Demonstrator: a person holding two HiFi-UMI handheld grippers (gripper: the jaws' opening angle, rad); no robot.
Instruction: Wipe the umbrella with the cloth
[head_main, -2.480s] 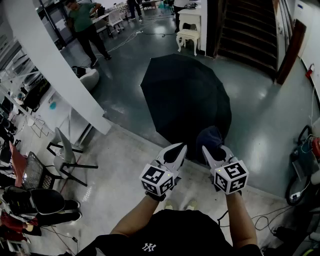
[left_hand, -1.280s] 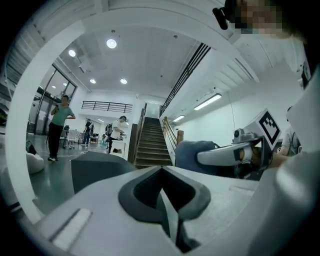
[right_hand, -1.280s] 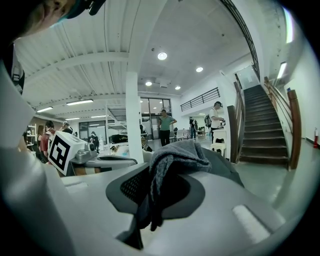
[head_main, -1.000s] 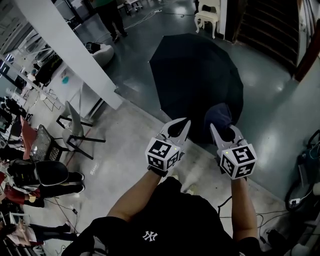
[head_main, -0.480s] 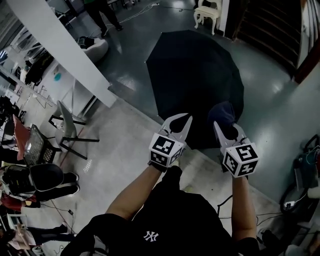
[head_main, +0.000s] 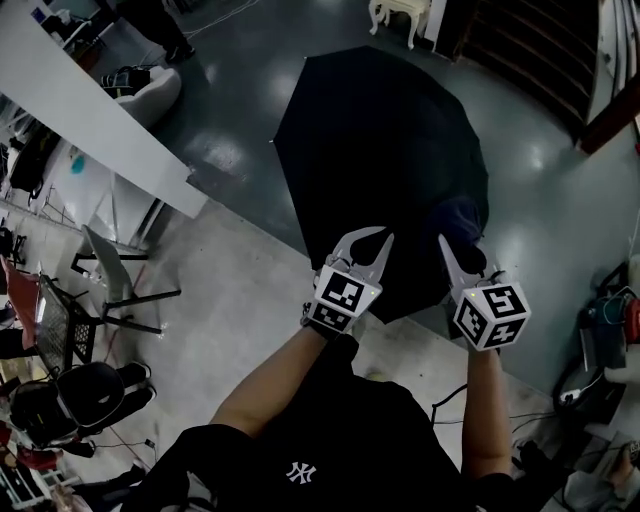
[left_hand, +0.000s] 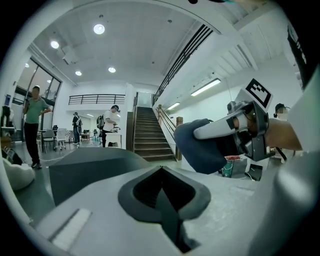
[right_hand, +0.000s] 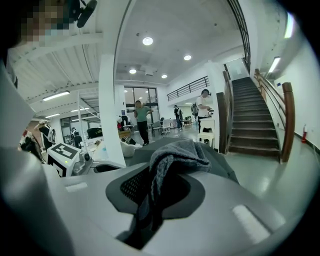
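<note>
Closest in on the head view, the left gripper (head_main: 371, 240) sits at 6 o'clock of the umbrella (head_main: 380, 140). Its jaws are pressed together with nothing between them, just the tips meeting. The right gripper (head_main: 452, 252) is just beside it at 3 o'clock, pinching a dark blue-grey cloth (head_main: 462, 220). In the right gripper view the cloth (right_hand: 175, 152) bunches up out of the jaws.

The cloth hangs over the umbrella's near rim, around 5 o'clock on the canopy. Can't tell if it's actually touching the fabric.

The umbrella is black, fully open, and lies canopy-up on the shiny dark floor (head_main: 230, 110). Past it there's a white stool (head_main: 400, 15) at 12 o'clock and stairs (head_main: 530, 50) at 1 o'clock.
</note>
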